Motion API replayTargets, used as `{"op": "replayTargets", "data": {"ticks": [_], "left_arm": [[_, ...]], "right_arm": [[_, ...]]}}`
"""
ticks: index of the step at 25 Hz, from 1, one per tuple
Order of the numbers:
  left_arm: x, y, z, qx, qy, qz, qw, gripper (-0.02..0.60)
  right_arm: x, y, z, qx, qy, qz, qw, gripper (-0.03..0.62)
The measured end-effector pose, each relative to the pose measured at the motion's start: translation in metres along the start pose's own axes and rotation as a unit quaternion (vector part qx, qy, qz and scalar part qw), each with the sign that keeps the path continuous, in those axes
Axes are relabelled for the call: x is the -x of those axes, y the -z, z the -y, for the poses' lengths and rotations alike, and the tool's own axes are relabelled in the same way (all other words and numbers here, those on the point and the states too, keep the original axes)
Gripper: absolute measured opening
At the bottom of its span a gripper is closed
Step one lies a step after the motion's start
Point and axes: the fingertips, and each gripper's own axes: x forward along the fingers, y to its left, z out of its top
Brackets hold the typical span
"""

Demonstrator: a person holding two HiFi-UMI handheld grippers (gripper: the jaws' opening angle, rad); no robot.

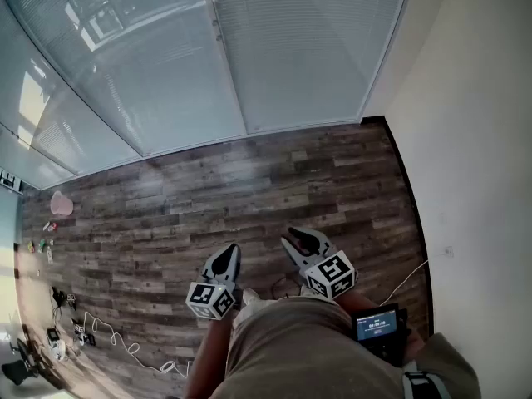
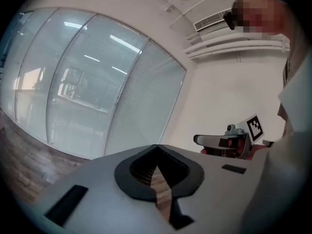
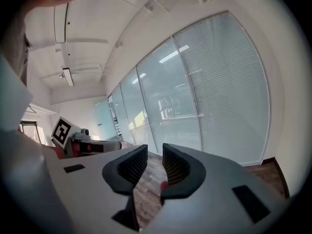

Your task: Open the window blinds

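Glazed room corner with the window blinds [image 1: 307,48] lowered, well ahead of two tools held low.
Two wide panes [image 1: 141,73] face the person and more curve off to the left, all meeting a plank floor [image 1: 249,198]; one white wall [image 1: 474,140] closes the right side along a dark skirting [image 1: 413,214]. Bare floor lies open between the tools and the glass, while loose cables [image 1: 108,335] and one pink object [image 1: 61,203] sit at the far left edge. Both tools are held side by side before the person's waist, aimed at the glass and tipped slightly down: the left tool [image 1: 223,262] has its jaws pressed together on nothing, and the right tool [image 1: 301,241] has a narrow gap showing only floor.
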Motion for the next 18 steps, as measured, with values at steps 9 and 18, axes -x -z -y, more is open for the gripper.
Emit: {"op": "replayTargets", "data": {"ticks": [9,18], "left_arm": [[-0.008,0.007,0.041,-0.005,0.002,-0.001,1.0000,0.017],[-0.020,0.023,0.083,-0.008,-0.006,0.000,1.0000,0.017]], "right_arm": [[0.035,0.001,0.011,-0.002,-0.004,0.005,1.000,0.095],[0.085,0.010,0.031,-0.016,-0.021,0.012,1.000,0.098]]}}
